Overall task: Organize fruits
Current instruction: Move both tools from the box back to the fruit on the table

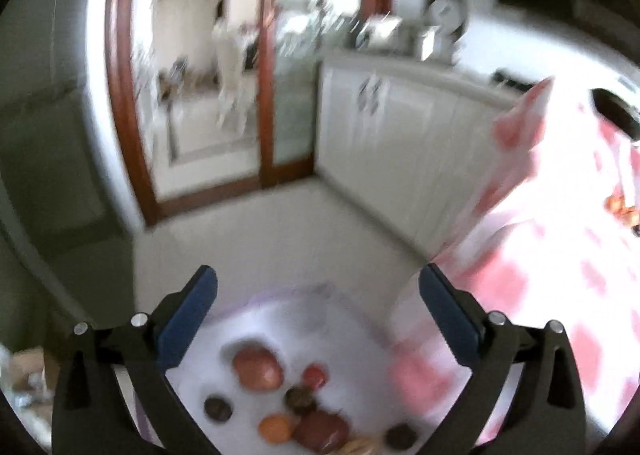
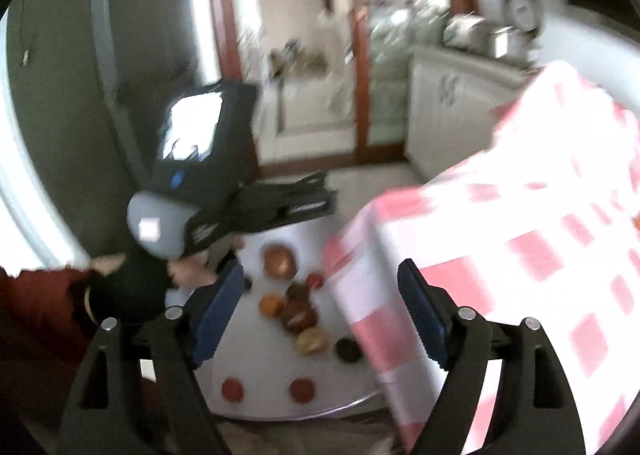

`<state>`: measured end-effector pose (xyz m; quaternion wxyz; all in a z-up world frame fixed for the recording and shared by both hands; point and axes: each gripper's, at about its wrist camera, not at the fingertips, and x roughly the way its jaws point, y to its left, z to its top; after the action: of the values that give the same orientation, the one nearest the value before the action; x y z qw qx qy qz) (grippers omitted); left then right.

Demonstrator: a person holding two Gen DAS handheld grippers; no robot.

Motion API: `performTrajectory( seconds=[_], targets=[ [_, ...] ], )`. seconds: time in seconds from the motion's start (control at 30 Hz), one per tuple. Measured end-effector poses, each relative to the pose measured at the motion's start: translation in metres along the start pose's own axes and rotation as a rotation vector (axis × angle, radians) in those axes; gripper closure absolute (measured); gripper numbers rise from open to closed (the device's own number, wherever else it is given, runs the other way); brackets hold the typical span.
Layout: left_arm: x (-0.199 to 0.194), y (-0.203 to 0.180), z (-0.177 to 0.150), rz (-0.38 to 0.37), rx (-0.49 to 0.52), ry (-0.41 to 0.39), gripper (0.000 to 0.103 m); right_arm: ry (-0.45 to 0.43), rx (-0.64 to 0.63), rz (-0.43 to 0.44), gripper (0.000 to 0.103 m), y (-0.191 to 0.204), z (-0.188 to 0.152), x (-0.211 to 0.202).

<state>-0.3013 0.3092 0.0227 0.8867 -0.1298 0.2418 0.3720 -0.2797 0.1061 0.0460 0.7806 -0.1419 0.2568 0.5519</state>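
both black two-finger grippers, left (image 1: 318, 319) and right (image 2: 320, 307), are hanging spread and empty; we're approaching the round mixed fruits (image 2: 298, 313) on the low white table (image 2: 260, 403), next picking one.

Fruits (image 2: 298, 315) scattered loose on low white surface: red, orange, brown, dark; blurred.

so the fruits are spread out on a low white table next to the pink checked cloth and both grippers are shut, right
Not quite: both grippers are open, holding nothing. Each wrist view shows its blue-padded fingers spread wide, the left gripper and the right gripper alike. The rest holds: the fruits lie scattered on the low white table, beside the pink checked cloth.
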Motion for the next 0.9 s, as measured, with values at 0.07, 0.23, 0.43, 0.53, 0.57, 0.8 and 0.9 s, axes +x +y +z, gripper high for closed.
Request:
performTrajectory(
  seconds=[0.07, 0.23, 0.43, 0.53, 0.57, 0.8, 0.9],
  targets=[
    [-0.017, -0.026, 0.016, -0.060, 0.045, -0.058, 0.002, -0.066, 0.053, -0.066, 0.018, -0.028, 0.002, -0.029],
    [-0.048, -0.126, 0.048, -0.285, 0.162, -0.122, 0.002, -0.144, 0.215, -0.288, 0.016, -0.112, -0.012, -0.088],
    [-0.023, -0.282, 0.066, -0.531, 0.212, -0.023, 0.002, -0.149, 0.434, -0.496, 0.016, -0.222, -0.041, -0.130],
    [0.009, -0.364, 0.068, -0.584, 0.201, 0.046, 0.002, -0.129, 0.517, -0.565, 0.016, -0.273, -0.057, -0.141],
    [0.024, -0.392, 0.070, -0.601, 0.174, 0.080, 0.002, -0.124, 0.560, -0.584, 0.016, -0.295, -0.061, -0.144],
    [0.093, -0.490, 0.062, -0.573, -0.006, 0.199, 0.002, -0.199, 0.751, -0.616, 0.016, -0.376, -0.093, -0.170],
    [0.114, -0.505, 0.064, -0.582, -0.058, 0.229, 0.002, -0.195, 0.779, -0.627, 0.016, -0.397, -0.096, -0.168]
  ],
)
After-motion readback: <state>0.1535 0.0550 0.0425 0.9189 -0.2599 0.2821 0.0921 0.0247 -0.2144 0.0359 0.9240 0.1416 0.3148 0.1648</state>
